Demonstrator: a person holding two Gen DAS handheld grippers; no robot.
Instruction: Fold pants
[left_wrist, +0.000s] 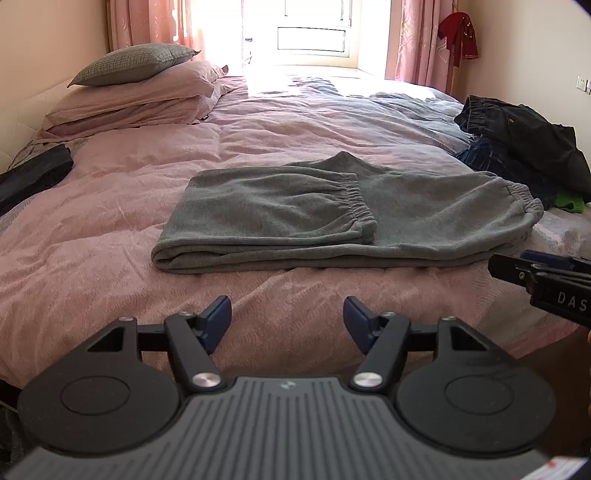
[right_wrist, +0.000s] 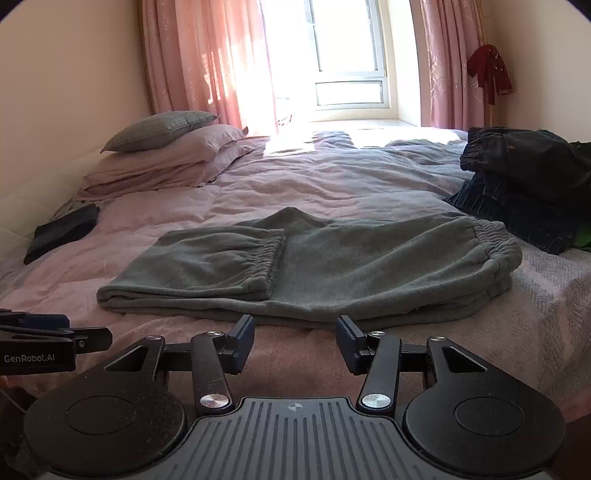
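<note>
Grey sweatpants lie folded on the pink bed cover, with the leg cuffs laid over the middle and the elastic waistband at the right end. My left gripper is open, empty, and hovers in front of the pants near the bed's front edge. My right gripper is open and empty too, just short of the pants' near fold. The right gripper's black fingers enter the left wrist view at the right edge. The left gripper shows at the left edge of the right wrist view.
A pile of dark denim clothes with a green item lies at the right of the bed. A dark folded garment lies at the left. Stacked pillows sit at the head. A red garment hangs on the wall.
</note>
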